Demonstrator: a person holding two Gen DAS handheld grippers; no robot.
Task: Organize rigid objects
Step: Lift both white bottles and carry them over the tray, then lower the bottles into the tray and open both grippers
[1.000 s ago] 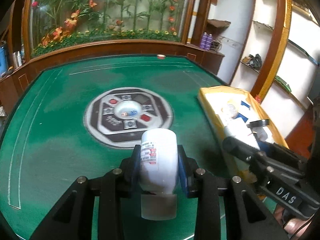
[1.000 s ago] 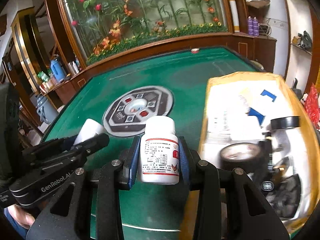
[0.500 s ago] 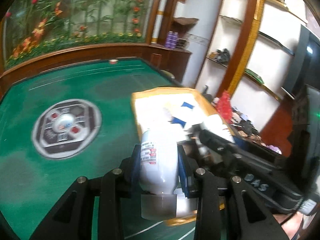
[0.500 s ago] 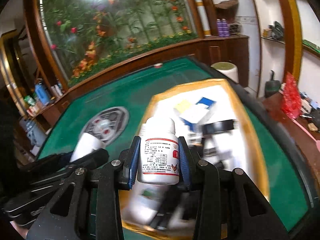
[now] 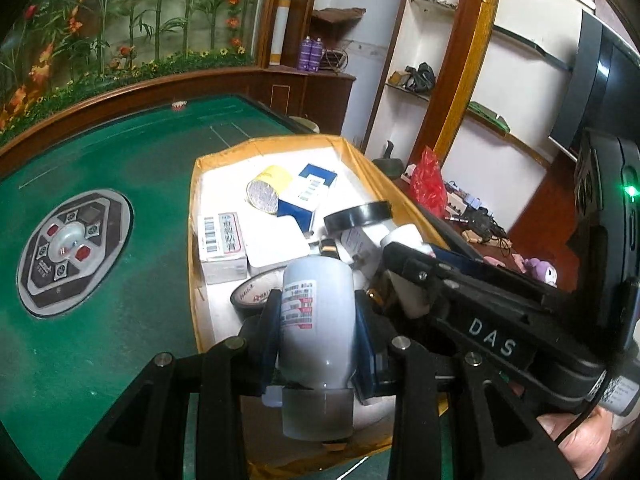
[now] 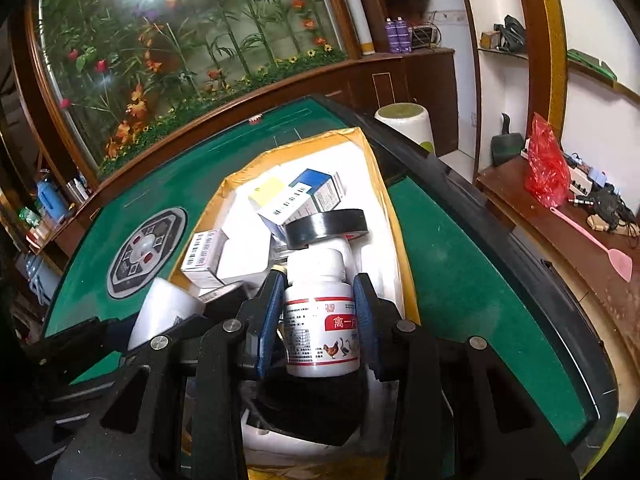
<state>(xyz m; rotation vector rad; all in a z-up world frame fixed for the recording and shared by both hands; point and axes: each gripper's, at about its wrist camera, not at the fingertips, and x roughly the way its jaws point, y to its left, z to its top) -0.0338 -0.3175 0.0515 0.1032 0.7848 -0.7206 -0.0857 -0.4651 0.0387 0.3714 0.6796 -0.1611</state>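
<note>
both jaws are clenched mid-body on stiff, light-looking plastic bottles, left gripper [image 5: 316, 316] on a smooth bottle [image 5: 318, 320], right gripper [image 6: 318, 316] on a pill bottle [image 6: 320, 320], above the box [image 6: 400, 240].

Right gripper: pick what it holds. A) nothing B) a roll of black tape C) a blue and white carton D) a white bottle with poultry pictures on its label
D: the right gripper is shut on the white bottle, its blue pads pressing both sides of the red-banded label with chickens and ducks, above the yellow-rimmed box.
</note>
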